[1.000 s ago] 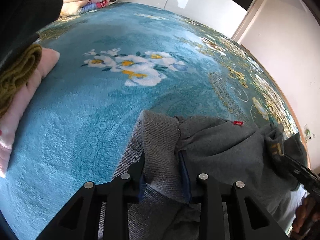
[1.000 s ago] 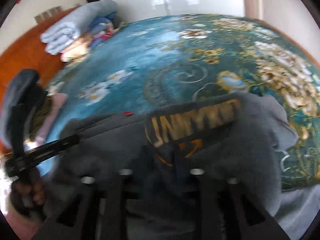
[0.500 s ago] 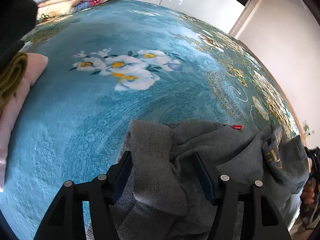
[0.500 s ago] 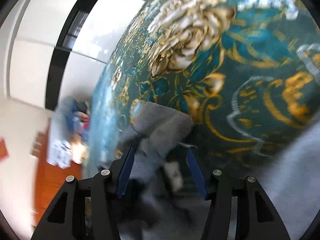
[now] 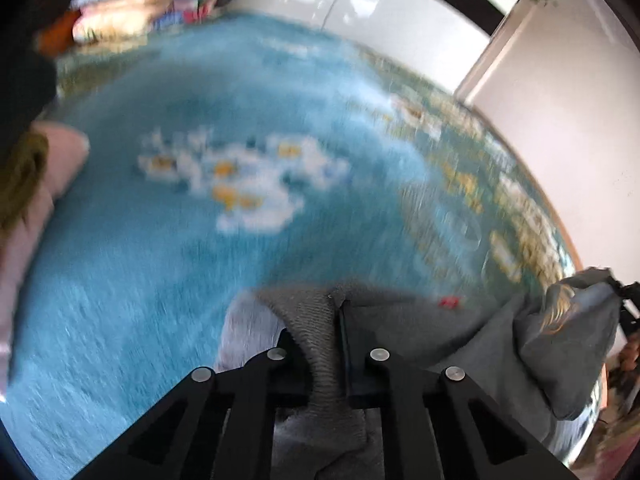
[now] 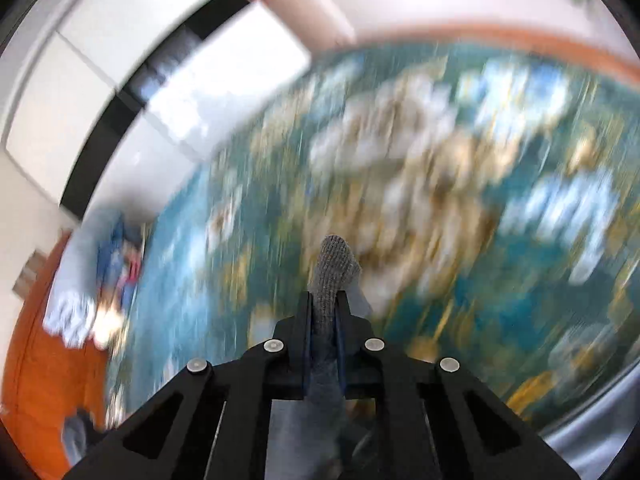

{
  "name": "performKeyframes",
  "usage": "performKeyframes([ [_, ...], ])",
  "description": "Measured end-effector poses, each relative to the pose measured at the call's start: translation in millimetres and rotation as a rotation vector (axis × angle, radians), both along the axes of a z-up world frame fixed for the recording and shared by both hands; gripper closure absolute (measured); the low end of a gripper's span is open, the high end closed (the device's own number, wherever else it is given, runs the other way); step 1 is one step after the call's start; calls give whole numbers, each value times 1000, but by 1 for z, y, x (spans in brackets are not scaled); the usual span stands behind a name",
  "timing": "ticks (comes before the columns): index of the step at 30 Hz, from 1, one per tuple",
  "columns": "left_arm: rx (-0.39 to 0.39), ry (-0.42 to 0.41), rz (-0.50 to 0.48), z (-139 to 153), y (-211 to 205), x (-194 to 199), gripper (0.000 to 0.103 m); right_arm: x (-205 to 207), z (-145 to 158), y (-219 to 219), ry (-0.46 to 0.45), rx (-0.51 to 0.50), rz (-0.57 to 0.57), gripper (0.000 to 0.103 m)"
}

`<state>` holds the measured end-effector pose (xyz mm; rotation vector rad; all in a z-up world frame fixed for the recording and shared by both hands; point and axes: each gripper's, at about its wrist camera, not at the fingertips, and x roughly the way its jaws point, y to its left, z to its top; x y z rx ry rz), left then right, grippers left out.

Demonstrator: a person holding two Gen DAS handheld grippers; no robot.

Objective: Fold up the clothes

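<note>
at six o'clock in the left wrist view, the left gripper point(image 5: 322, 344) has its fingers point(image 5: 345, 340) clenched on a ribbed knit edge of the grey sweatshirt point(image 5: 472, 344), a coarse band bunched into a narrow waist between the black pads. from there the smoother fleece of the garment stretches toward three o'clock, carrying a small red tag point(image 5: 449, 301) and ending in a hanging fold with gold lettering at the frame's edge, where part of a black tool and a hand are dimly visible. the sweatshirt lies over a plush blue floral blanket point(image 5: 160, 280), its pile fuzzy, with white and yellow flowers blurred at eleven o'clock. at nine o'clock sit a soft pink fold point(image 5: 28, 216) and an olive knit point(image 5: 20, 184); a stack of folded bedding point(image 5: 140, 4) sits at eleven o'clock.

the right wrist view shows what the left cannot: the right gripper point(image 6: 324, 320) nips a rounded ribbed cuff point(image 6: 334, 268), fingers nearly together, cloth poking out past the tips toward twelve o'clock. behind it the blanket is heavily smeared, gold and white blooms on teal. an orange wood surface point(image 6: 44, 360) curves at eight o'clock, with the bedding stack beside it.
</note>
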<state>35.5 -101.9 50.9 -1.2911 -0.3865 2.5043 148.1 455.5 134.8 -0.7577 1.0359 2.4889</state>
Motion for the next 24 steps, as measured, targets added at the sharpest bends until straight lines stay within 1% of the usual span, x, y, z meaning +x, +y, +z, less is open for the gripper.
performKeyframes([
  [2, -9, 16, 32, 5, -6, -8, 93, 8, 24, 28, 39, 64, -86, 93],
  [4, -21, 18, 65, 6, -13, -17, 93, 21, 31, 61, 9, 155, -170, 93],
  [6, -29, 10, 97, 4, -20, -27, 93, 30, 9, 84, -74, 180, -222, 93],
  [8, -30, -38, 119, -9, -25, -36, 93, 38, -14, 105, -161, 198, -271, 93],
  [9, -34, -56, 125, -15, -26, -39, 92, 42, -27, 113, -188, 187, -283, 93],
  [11, -48, -76, 132, -23, -24, -40, 92, 54, -67, 129, -240, 123, -313, 93],
  [14, -76, -92, 137, -26, -20, -38, 92, 72, -104, 144, -278, 42, -320, 92],
  [15, -86, -98, 139, -27, -19, -38, 89, 76, -108, 145, -263, 32, -317, 91],
  [17, -100, -111, 142, -28, -17, -36, 89, 80, -102, 146, -239, 18, -300, 90],
  [19, -103, -131, 141, -21, -16, -34, 87, 82, -90, 150, -250, -6, -269, 84],
  [20, -110, -141, 141, -17, -15, -33, 83, 85, -81, 151, -241, -14, -260, 81],
  [22, -116, -138, 138, -6, -15, -24, 75, 101, -63, 145, -195, -21, -265, 68],
  [23, -105, -127, 120, 0, -17, -13, 63, 109, -54, 142, -163, -28, -260, 65],
  [24, -95, -117, 103, 6, -20, -1, 47, 115, -47, 137, -139, -39, -249, 63],
])
